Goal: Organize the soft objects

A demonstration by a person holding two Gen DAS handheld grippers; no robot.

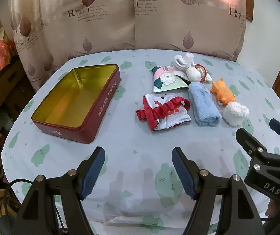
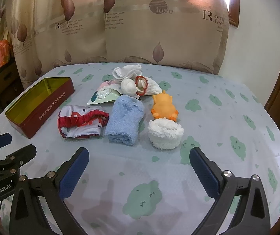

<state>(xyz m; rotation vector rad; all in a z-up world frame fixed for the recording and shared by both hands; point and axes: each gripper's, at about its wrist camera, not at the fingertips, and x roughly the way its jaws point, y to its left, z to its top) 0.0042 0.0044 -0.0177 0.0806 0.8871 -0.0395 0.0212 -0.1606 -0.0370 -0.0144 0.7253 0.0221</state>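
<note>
Both grippers hover over bare sheet at the near edge of the bed (image 2: pixel 218 101), jaws wide and holding nothing: the left gripper (image 1: pixel 138 168) nearer the tin, the right gripper (image 2: pixel 139 168) to its right. Open sheet lies between them and the goods. One red tin (image 1: pixel 93 117), lid off and hollow, sits left. Right of the tin, apart from it, cluster one red-and-white garment (image 2: pixel 81 123), one blue towel (image 2: pixel 125 121), one white fluffy roll (image 2: pixel 165 135), one orange toy (image 2: pixel 163 105), one printed pouch (image 2: pixel 104 96) and white socks (image 2: pixel 128 74).
</note>
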